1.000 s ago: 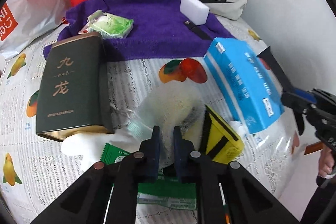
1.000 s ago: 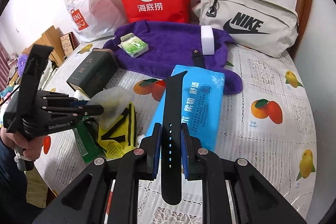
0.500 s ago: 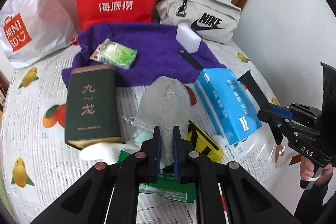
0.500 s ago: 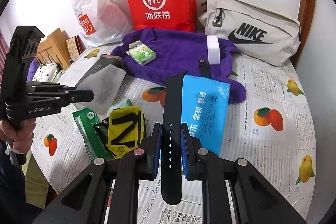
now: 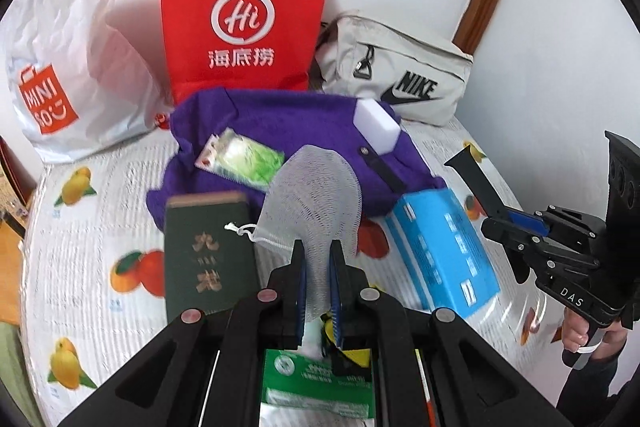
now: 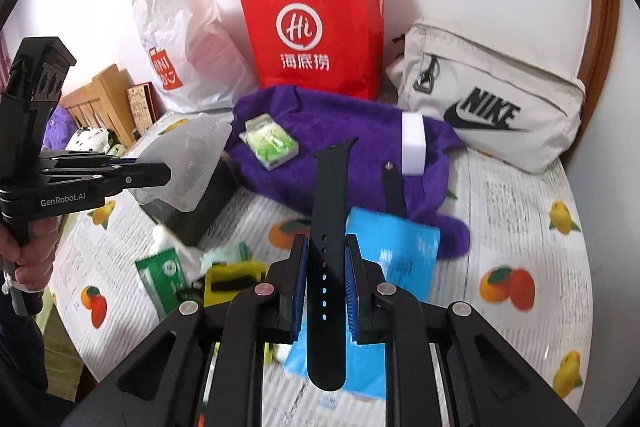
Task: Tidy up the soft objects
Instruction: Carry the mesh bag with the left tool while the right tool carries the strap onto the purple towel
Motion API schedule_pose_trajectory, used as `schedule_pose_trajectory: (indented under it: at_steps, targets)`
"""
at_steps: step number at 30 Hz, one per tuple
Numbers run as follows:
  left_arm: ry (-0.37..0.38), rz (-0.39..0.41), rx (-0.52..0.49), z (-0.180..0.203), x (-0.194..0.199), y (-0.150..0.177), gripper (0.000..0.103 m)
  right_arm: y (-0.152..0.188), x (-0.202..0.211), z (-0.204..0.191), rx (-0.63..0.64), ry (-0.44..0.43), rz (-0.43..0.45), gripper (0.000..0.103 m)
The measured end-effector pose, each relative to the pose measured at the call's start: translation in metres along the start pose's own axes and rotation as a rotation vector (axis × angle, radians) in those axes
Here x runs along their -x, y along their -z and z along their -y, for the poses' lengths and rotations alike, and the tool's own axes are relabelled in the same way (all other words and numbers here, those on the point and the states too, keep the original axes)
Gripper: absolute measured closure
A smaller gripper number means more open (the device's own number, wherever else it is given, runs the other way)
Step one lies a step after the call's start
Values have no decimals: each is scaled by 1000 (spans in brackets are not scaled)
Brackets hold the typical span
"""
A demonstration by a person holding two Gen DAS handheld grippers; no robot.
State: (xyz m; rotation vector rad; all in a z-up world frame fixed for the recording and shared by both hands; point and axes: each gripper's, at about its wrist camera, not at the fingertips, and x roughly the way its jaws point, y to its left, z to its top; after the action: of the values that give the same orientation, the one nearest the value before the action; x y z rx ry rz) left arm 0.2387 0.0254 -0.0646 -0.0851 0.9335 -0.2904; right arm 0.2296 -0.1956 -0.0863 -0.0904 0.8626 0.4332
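A white mesh pouch with a drawstring, soft and see-through, is held up above the tabletop, which is covered in a white cloth printed with fruit. The left gripper points steeply down and forward, and its jaws are pressed almost fully together on the pouch's lower edge, so the pouch stands up and fans out above them. Seen from the right wrist, a hand at the left edge grips that tool's handle. A black silicone watch strap with a row of holes is clamped across its middle in the narrow jaws of the right gripper, which also tilts down; the strap sticks out beyond the jaws at both ends. Below lie a purple towel, a blue tissue pack, a dark green tin, a green packet and a white sponge block. A red paper bag, a white plastic bag and a beige waist bag stand against the wall.
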Motion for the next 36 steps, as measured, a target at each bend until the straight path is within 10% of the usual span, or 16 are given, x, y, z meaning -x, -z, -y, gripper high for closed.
schedule_pose_trajectory:
  at_steps: [36]
  targets:
    - [-56,13,54,-42,-73,-93,93,-83,-131,48,-77,-23,-81,86]
